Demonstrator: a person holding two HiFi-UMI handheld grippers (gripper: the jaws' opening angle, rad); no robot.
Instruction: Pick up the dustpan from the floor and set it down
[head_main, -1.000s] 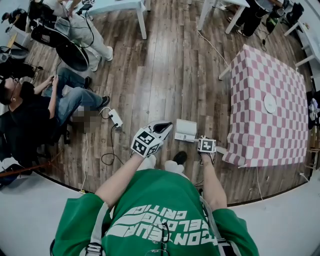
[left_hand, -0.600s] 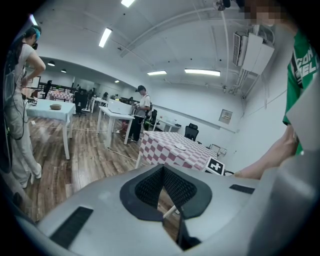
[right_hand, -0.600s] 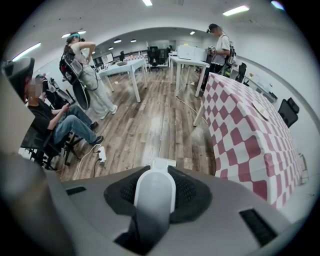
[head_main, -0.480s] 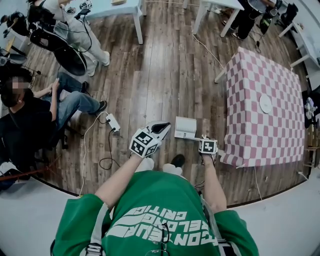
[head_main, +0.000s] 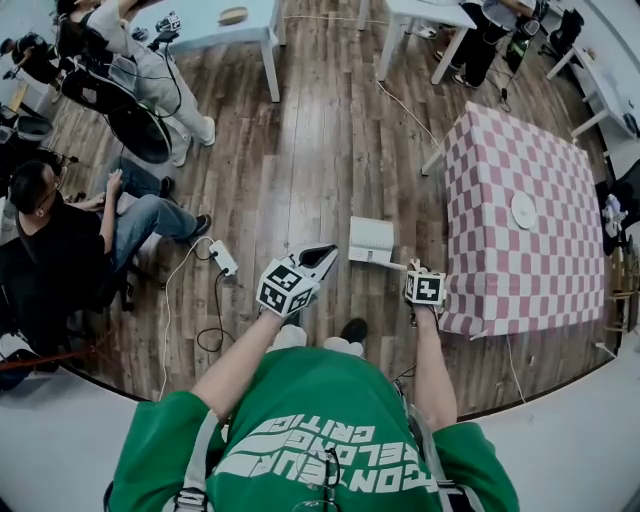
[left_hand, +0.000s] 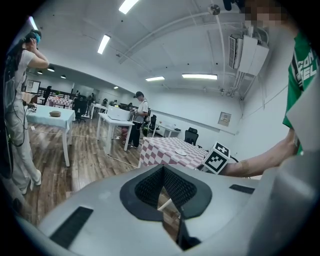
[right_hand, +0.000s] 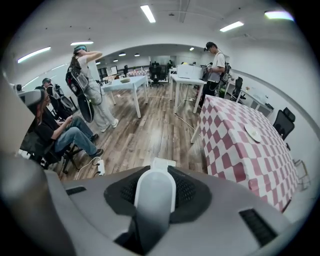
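Left forearm (head_main: 238, 352) and right forearm (head_main: 428, 350) reach forward; left gripper (head_main: 320, 257) fingers pressed together, empty; right gripper (head_main: 416, 276) tilts down, fingers clamping the dustpan handle (right_hand: 155, 192)

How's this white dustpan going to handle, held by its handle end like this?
Probably stiff: the dustpan sticks straight out from the right hand-held gripper without sagging. Likely light, thin plastic by its look. The smooth rounded handle might twist in the grip, so the dustpan could tilt.

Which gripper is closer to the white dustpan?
Right. The right gripper is clamped on the dustpan by its handle, so it touches it. In the head view, the left gripper is off to the dustpan's left, shut and not touching it.
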